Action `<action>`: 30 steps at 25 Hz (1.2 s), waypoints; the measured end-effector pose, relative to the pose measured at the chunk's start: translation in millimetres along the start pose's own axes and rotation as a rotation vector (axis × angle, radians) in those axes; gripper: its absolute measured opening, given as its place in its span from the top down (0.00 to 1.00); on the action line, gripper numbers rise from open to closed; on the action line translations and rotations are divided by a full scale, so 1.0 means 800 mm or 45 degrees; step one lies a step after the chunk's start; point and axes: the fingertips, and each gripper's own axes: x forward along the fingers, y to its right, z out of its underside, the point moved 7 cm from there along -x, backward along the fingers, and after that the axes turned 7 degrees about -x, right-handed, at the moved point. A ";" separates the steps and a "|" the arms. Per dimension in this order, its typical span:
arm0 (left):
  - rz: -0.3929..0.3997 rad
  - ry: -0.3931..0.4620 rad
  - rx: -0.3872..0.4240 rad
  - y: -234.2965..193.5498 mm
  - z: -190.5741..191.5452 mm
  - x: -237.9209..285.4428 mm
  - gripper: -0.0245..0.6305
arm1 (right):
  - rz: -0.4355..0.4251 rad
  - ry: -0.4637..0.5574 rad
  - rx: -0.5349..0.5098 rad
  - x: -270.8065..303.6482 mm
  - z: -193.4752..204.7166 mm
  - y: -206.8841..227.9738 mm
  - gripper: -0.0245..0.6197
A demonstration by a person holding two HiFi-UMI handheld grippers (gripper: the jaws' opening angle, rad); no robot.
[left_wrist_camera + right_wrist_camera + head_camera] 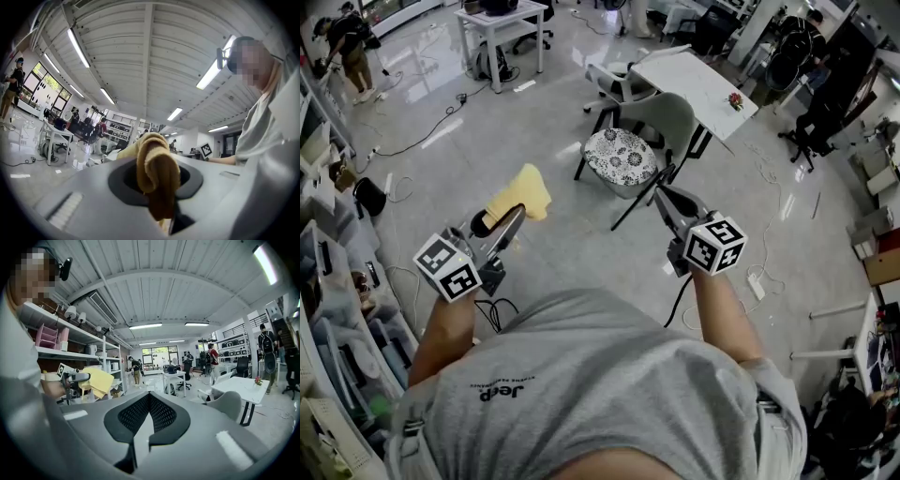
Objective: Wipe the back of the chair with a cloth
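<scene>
Standing on the floor beside a white counter (698, 80), the grey chair (673, 117) shows its patterned seat. The left hand-held gripper (516, 216) clamps a yellow cloth (521, 192), held left of the chair. The right hand-held gripper (664, 194) is closed on nothing.
</scene>
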 end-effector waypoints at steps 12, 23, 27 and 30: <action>-0.058 0.009 0.019 0.048 0.008 0.044 0.76 | -0.090 0.056 0.061 -0.039 -0.011 0.049 0.96; -0.171 0.071 -0.026 0.111 0.047 0.071 0.76 | -0.219 0.073 0.041 -0.083 0.010 0.095 0.96; -0.214 0.069 -0.045 0.112 0.052 0.077 0.76 | -0.258 0.077 0.047 -0.078 0.016 0.104 0.96; -0.221 0.054 -0.048 0.096 0.040 0.088 0.76 | -0.267 0.075 0.058 -0.057 0.012 0.113 0.96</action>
